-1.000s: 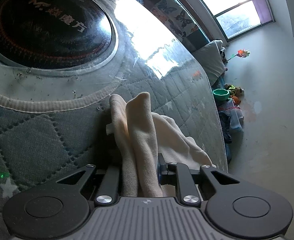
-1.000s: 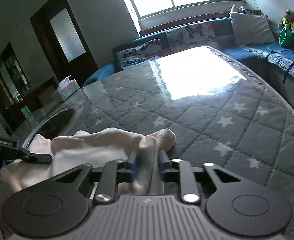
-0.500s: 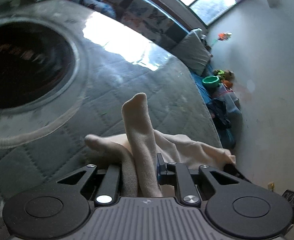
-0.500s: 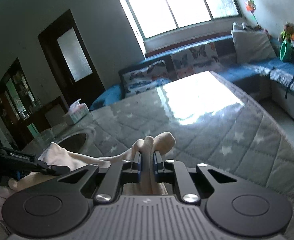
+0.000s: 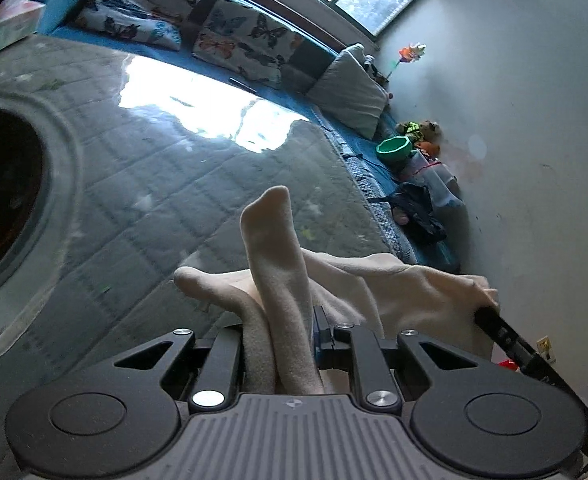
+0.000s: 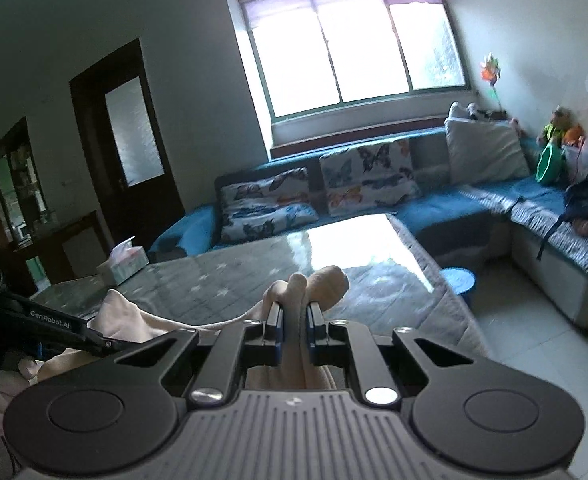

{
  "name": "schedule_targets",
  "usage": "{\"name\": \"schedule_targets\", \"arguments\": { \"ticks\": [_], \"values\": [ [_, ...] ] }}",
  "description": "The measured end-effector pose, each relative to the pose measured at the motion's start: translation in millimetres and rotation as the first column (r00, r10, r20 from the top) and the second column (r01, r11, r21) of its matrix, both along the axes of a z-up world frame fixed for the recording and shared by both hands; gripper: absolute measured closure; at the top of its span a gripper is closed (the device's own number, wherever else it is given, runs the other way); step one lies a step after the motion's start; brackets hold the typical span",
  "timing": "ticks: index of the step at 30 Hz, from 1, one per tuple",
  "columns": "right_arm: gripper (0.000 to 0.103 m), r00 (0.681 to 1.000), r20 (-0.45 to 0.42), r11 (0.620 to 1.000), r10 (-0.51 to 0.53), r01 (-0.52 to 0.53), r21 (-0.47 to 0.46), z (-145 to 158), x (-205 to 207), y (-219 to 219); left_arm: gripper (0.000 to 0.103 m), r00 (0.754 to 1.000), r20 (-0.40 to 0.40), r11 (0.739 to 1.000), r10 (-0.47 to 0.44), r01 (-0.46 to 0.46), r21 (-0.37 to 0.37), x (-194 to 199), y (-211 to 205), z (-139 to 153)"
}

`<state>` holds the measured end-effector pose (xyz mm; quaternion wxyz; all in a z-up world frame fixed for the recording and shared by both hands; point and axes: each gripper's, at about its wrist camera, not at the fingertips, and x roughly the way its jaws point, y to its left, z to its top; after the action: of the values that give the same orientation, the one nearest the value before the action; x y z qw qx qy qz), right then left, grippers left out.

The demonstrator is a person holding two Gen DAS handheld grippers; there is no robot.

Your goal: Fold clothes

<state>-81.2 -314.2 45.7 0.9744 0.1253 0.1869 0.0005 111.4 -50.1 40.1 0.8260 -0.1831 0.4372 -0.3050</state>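
Note:
A cream fleece garment (image 5: 378, 292) hangs stretched between my two grippers above the quilted grey table (image 5: 197, 184). My left gripper (image 5: 277, 320) is shut on one bunched end, which sticks up past the jaws. My right gripper (image 6: 294, 312) is shut on the other end (image 6: 318, 280), a rounded fold poking out in front. In the left wrist view the right gripper's fingers (image 5: 498, 328) pinch the cloth at the right. In the right wrist view the left gripper (image 6: 105, 344) holds the cloth (image 6: 133, 320) at the left.
A dark round inset (image 5: 1, 196) sits in the table at the left. A tissue box (image 6: 123, 262) stands on the far table edge. A blue sofa with butterfly cushions (image 6: 366, 176) runs behind and to the right. A blue stool (image 6: 458, 280) stands on the floor by the table.
Both grippers have lifted the garment off the table and tilted up, so the views now show more of the room. The cloth stays clamped in both.

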Motion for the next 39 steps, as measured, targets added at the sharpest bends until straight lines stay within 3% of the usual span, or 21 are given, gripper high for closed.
{"name": "schedule_targets", "arguments": {
  "ticks": [17, 39],
  "values": [
    [0.093, 0.998, 0.000, 0.997, -0.057, 0.057, -0.047, 2.7, 36.1, -34.0, 0.086, 0.996, 0.075, 0.994, -0.045, 0.037, 0.101, 25.6, -71.8, 10.3],
    [0.093, 0.997, -0.038, 0.998, -0.060, 0.059, -0.036, -13.4, 54.7, -46.3, 0.086, 0.992, 0.111, 0.977, -0.062, 0.038, 0.208, 33.9, -92.2, -1.8]
  ]
}}
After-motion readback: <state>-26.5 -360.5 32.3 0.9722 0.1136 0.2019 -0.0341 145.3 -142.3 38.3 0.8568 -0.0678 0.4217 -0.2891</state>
